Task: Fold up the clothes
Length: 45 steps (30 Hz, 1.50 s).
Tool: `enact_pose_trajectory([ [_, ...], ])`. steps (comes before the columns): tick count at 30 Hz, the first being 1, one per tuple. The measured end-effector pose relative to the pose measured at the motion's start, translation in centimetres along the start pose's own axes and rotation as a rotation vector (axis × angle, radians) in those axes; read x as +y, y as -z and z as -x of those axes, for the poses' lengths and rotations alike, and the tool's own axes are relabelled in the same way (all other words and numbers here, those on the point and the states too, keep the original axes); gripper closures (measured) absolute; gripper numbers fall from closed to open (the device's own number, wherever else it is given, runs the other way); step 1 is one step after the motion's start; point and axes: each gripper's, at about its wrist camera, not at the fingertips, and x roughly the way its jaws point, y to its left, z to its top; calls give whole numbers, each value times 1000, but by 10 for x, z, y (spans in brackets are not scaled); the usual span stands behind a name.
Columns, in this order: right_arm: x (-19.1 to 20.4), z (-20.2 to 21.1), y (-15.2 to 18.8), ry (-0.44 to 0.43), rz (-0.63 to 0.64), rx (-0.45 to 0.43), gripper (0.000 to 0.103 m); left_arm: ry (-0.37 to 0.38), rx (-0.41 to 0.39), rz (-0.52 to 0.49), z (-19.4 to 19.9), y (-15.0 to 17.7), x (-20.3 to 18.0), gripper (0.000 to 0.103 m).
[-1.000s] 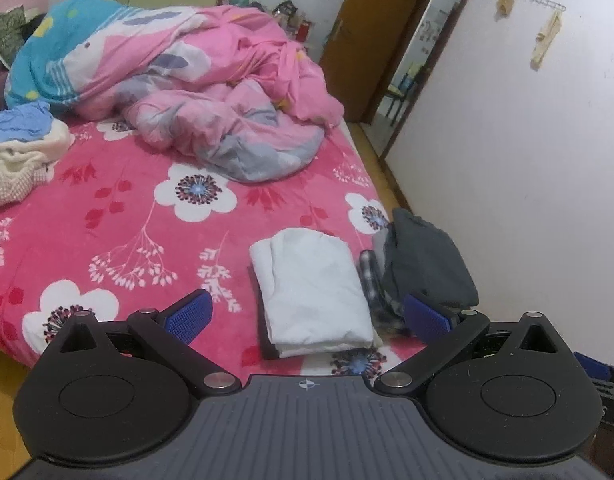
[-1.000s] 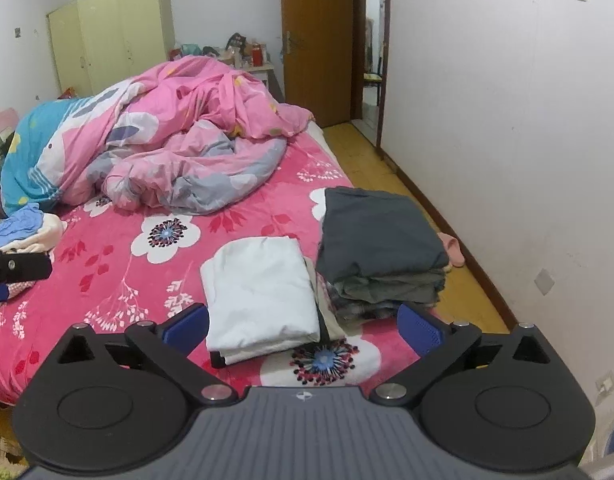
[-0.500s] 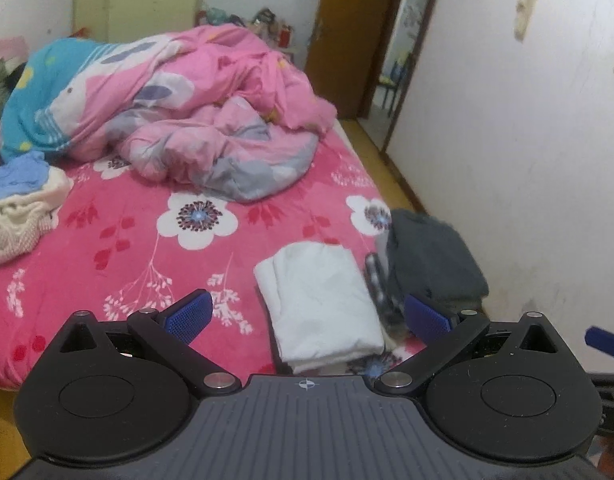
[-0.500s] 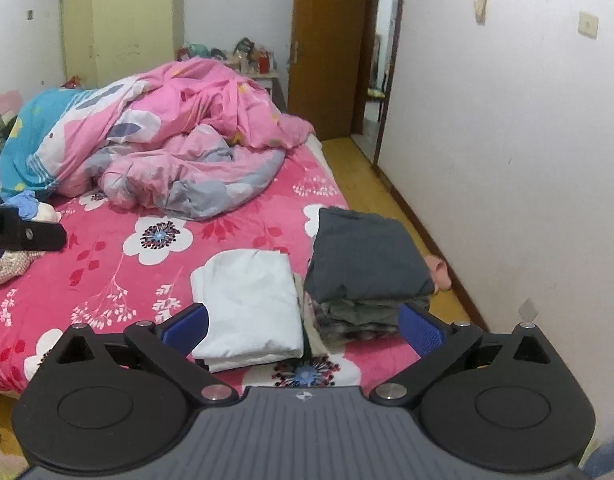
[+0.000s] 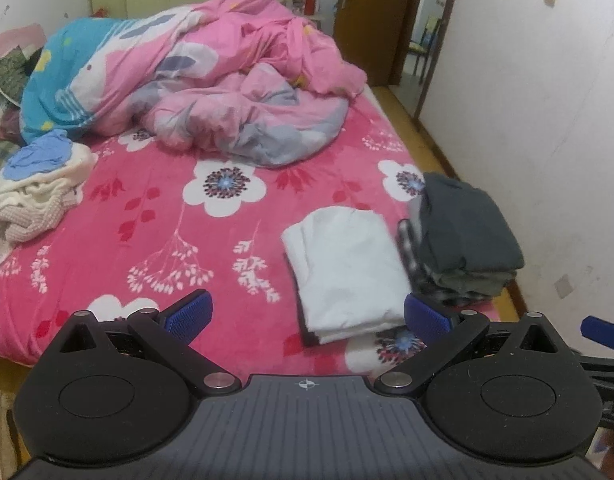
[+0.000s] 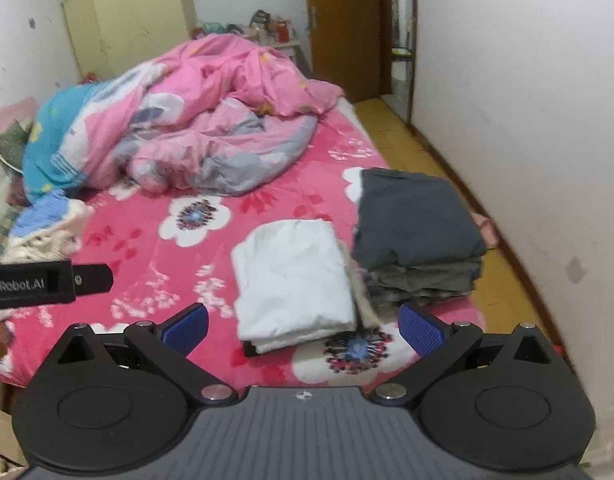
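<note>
**Both grippers empty above the bed, unfolded heap far from them**

The left gripper (image 5: 307, 316) and the right gripper (image 6: 303, 320) were both spread wide with nothing between the jaws, and both hung over the near edge of the bed (image 5: 155, 216). The folded white garment (image 6: 293, 280) lay just beside the dark folded stack (image 6: 419, 232), near the right edge of the mattress. The unfolded clothes heap (image 5: 35, 196) lay well apart, at the left side.

The risk, in my judgement, was the dark stack: it sat very near the edge, so a push from a gripper or a new piece put on it carelessly could make it slide to the floor. Pulling one piece from the heap could also drag others with it.

No box or basket was visible; the wardrobe (image 6: 127, 32) at the far wall appeared closed, its contents hidden.
</note>
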Motion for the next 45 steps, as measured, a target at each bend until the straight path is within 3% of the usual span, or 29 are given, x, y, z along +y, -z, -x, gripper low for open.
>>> enact_pose_trajectory([
  [3, -17, 1, 2, -71, 20, -12, 0, -8, 4, -4, 0, 1, 2, 0],
  [7, -36, -10, 4, 9, 44, 13, 0, -22, 11, -15, 0, 3, 4, 0],
  [12, -46, -22, -1, 109, -54, 43, 0, -34, 21, -22, -1, 5, 7, 0],
  [19, -1, -14, 5, 241, -46, 5, 0, -59, 48, -3, -2, 13, 12, 0],
  [30, 44, -12, 19, 253, 21, 40, 0, -72, 58, 12, 0, 18, 17, 0],
  [45, 60, -14, 20, 268, 93, 32, 0, -94, 46, -11, -1, 18, 16, 0],
])
